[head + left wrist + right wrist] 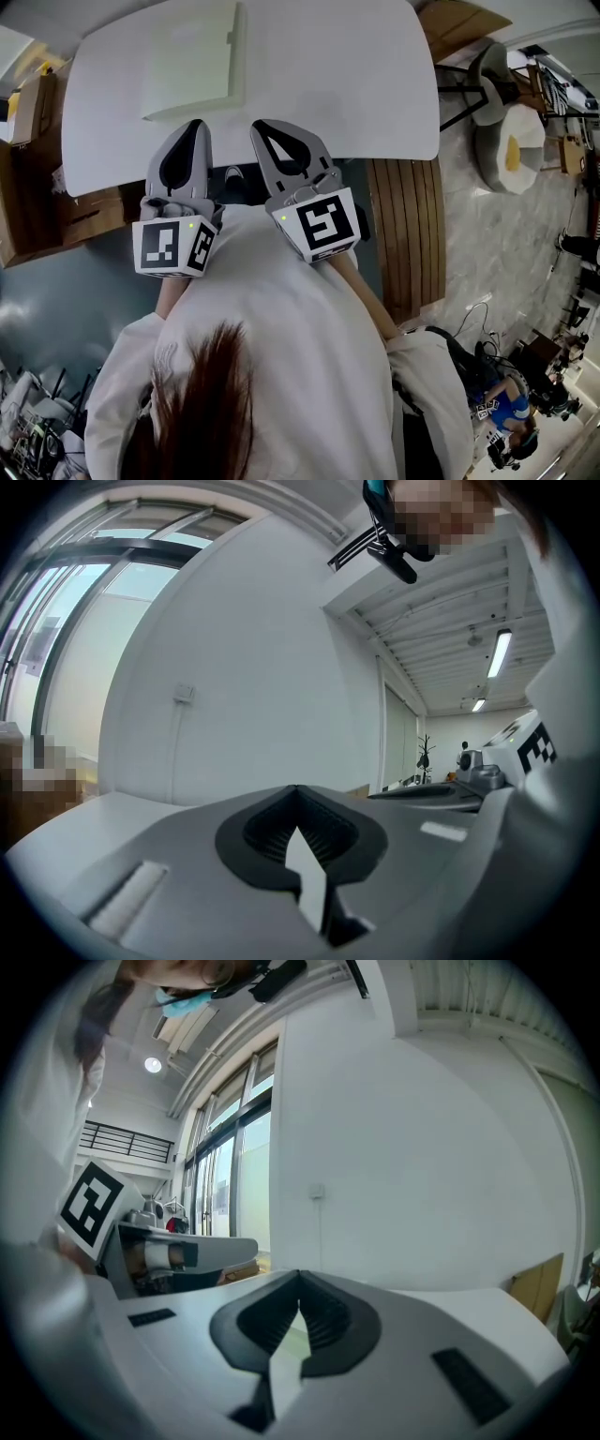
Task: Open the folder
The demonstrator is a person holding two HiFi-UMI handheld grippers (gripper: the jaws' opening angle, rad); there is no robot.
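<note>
A pale, closed folder (192, 61) lies flat on the white table (337, 75), at its far left part. Both grippers are held side by side at the table's near edge, pointing level across it, short of the folder. My left gripper (195, 127) is shut with nothing between its jaws, its tips meeting in the left gripper view (297, 792). My right gripper (263, 128) is likewise shut and empty (300, 1277). The folder does not show in either gripper view. Each gripper view catches the other gripper's marker cube at its side.
A slatted wooden bench (405, 225) stands right of the person, below the table's near right corner. Cardboard boxes (28, 103) sit at the left. A pale seat with a yellow thing on it (506, 141) stands on the floor at the right. A white wall (244, 667) lies beyond the table.
</note>
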